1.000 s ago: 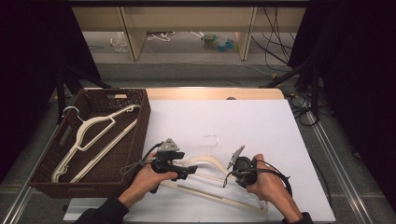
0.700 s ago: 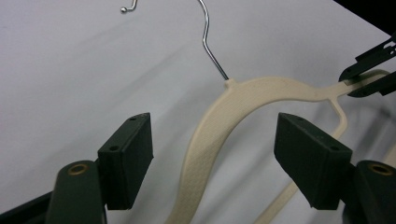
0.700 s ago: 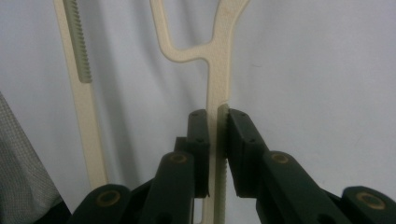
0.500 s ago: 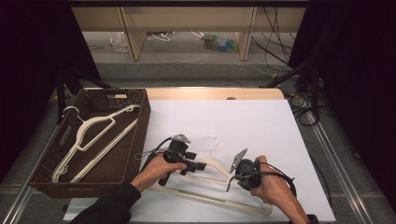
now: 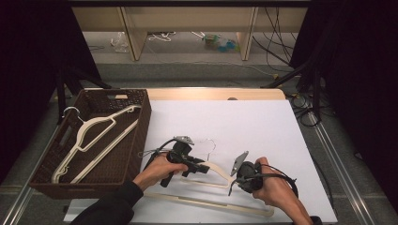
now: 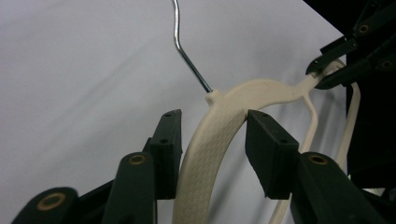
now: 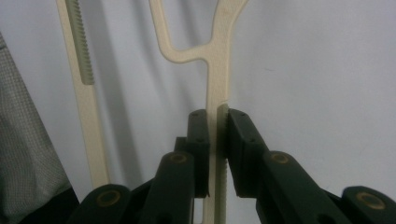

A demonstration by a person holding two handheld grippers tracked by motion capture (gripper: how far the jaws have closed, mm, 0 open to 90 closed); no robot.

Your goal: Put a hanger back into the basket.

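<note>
On the white desk [image 5: 263, 122] lay a cream hanger [image 5: 220, 169] — its right arm clamped in the right tongs [image 7: 216, 122]. Left tongs [image 6: 212, 135] had just been closing around the hanger's shoulder, pads not yet pressing. Beside it, a basket [image 5: 143, 112] held another hanger [image 5: 94, 136].

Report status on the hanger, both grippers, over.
Right gripper clamped on cream hanger. Left gripper just closing around its shoulder, pads not touching. Nothing blocking the basket.
</note>
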